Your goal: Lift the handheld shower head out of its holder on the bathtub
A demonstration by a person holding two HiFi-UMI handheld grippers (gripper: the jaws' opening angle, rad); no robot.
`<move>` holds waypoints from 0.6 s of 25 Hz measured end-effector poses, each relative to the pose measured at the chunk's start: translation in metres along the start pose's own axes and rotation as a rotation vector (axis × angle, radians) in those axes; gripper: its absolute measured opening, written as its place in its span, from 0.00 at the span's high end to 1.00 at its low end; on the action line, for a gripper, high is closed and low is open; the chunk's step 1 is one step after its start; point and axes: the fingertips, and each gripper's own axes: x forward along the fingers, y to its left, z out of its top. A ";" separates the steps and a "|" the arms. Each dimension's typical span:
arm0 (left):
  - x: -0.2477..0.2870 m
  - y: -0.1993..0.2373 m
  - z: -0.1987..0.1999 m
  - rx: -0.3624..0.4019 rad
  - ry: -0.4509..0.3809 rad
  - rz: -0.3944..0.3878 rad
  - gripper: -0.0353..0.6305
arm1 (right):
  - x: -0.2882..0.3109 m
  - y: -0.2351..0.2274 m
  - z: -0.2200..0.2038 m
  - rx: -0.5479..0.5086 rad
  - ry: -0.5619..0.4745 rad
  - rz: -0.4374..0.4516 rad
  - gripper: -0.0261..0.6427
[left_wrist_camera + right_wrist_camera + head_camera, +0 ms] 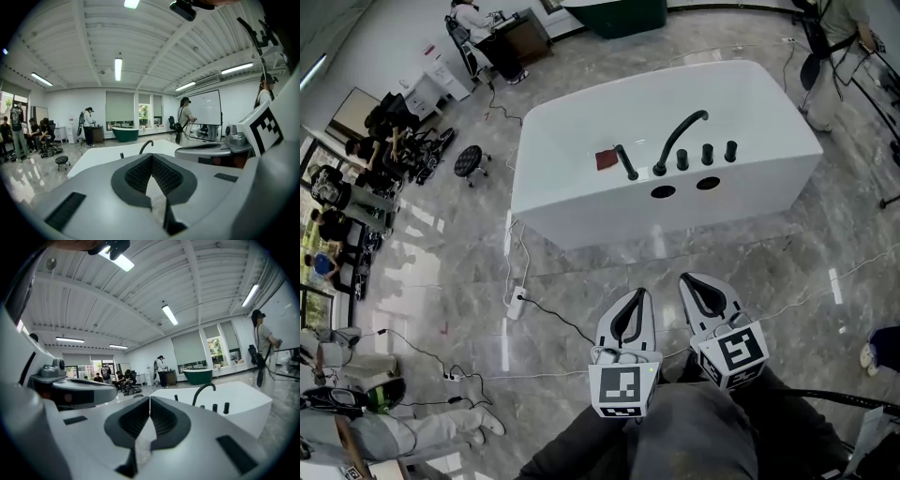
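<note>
A white bathtub (581, 202) stands on the marble floor ahead of me. On its near deck the black handheld shower head (626, 162) sits tilted in its holder, left of the curved black spout (680, 136) and the black knobs (707, 154). My left gripper (639, 292) and right gripper (684, 278) hang side by side well short of the tub, both shut with nothing between their jaws. In the left gripper view, the shower head (122, 155) is a small stub beyond the gripper (151, 155). The right gripper view shows it (176, 397) past the gripper (149, 398).
A red patch (607, 159) lies on the deck beside the shower head. Cables and a power strip (517, 302) trail over the floor to the tub's left. A black stool (469, 160), seated people at the far left and a green tub (619, 14) stand farther off.
</note>
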 end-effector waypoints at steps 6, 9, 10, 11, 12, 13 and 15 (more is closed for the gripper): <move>0.007 0.032 -0.018 -0.018 0.027 0.092 0.94 | 0.036 0.008 -0.013 0.002 0.017 0.085 0.95; 0.018 0.049 -0.027 -0.035 0.026 0.108 0.94 | 0.054 0.008 -0.020 -0.003 0.026 0.096 0.95; 0.022 0.052 -0.028 -0.039 0.022 0.107 0.94 | 0.059 0.007 -0.021 -0.007 0.027 0.096 0.95; 0.027 0.055 -0.027 -0.041 0.016 0.104 0.94 | 0.063 0.006 -0.019 -0.011 0.026 0.095 0.95; 0.032 0.057 -0.025 -0.042 0.010 0.098 0.94 | 0.067 0.004 -0.016 -0.015 0.025 0.090 0.95; 0.037 0.059 -0.021 -0.044 0.003 0.091 0.94 | 0.071 0.001 -0.013 -0.018 0.025 0.084 0.95; 0.047 0.066 -0.014 -0.047 -0.011 0.079 0.94 | 0.081 -0.003 -0.005 -0.025 0.021 0.072 0.96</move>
